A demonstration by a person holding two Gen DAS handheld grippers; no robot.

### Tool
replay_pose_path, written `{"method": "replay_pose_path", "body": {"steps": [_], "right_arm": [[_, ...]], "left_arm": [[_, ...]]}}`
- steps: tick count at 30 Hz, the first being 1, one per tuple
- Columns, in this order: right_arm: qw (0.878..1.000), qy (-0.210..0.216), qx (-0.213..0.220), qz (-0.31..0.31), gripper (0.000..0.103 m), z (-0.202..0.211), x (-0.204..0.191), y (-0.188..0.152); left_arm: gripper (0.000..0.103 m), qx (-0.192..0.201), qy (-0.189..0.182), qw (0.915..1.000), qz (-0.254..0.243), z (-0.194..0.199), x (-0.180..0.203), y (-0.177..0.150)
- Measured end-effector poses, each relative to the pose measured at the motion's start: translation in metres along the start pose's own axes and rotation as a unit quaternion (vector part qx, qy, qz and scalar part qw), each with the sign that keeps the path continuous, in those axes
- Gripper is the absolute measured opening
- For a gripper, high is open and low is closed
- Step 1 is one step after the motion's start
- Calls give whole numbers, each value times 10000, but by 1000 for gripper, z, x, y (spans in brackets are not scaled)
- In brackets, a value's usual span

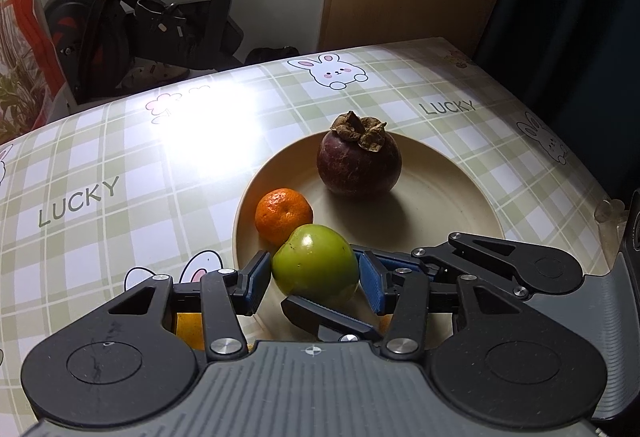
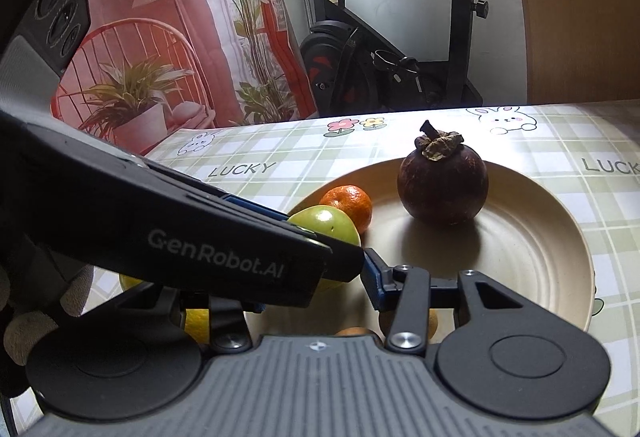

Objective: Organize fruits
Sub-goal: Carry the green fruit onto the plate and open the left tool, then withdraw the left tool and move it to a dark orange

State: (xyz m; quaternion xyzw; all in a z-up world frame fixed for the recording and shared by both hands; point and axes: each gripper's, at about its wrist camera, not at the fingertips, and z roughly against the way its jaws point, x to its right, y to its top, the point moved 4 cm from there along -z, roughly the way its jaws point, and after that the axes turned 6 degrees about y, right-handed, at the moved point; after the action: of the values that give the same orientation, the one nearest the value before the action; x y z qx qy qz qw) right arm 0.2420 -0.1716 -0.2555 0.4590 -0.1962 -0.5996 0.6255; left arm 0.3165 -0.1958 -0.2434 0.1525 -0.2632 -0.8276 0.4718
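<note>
A counter (image 1: 100, 165) covered in a glossy green-and-white plaid cloth printed with rabbits and the word LUCKY stands in a room with a black exercise bike (image 2: 384, 49) behind it and a red printed curtain showing potted plants (image 2: 160, 17) to one side.

Left claw (image 1: 314, 279): its blue-padded fingers (image 1: 256, 283) bracket a round green fruit (image 1: 316, 267) at the near rim of a shallow cream-coloured round plate (image 1: 448, 205). The left pad sits against or just beside the fruit's skin; a narrow gap shows at the right pad. The claw is parted to about the fruit's width, and firm contact cannot be confirmed. In the right wrist view the left claw's black arm, marked GenRobot.AI, crosses in front of the same green fruit (image 2: 328, 223).

Right claw (image 2: 320, 297): it sits low at the plate's near edge (image 2: 560, 277), just beside the left claw. One blue-padded finger (image 2: 374, 281) shows; the other is hidden behind the left claw's arm, so its opening cannot be told.

On the plate, a small orange mandarin (image 1: 283, 215) touches the far left side of the green fruit. A dark purple mangosteen with a dried brown calyx (image 1: 359, 161) stands upright farther back, apart from both.

Yellowish fruit pieces (image 2: 198, 323), partly hidden, lie below the claws.
</note>
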Motion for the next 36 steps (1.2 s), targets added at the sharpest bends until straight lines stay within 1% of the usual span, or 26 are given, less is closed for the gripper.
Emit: {"method": "replay_pose_path", "body": {"steps": [3,6,15,21,25,36], "right_arm": [[9999,-62,-63,53,48,-2,-3,1],[9998,-107,-98,129,48,-1,-5,2],[9992,-151,48,379,49,14,-20,12],[9986,-135,172,471,49,26,-37,16],[9984,-116,257,496,49,35,-46,18],[9971,-83,241,712,49,41,-70,18]], "left_arm": [[52,-56,-135,9997,173,-4,-6,-4],[52,-7,-190,9993,319,-2,-9,-5],[52,519,-228,9979,315,29,-7,-1],[52,828,-202,9957,369,54,-13,-7],[52,986,-127,9946,301,70,-20,-13],[52,1293,102,9904,475,105,-49,-34]]}}
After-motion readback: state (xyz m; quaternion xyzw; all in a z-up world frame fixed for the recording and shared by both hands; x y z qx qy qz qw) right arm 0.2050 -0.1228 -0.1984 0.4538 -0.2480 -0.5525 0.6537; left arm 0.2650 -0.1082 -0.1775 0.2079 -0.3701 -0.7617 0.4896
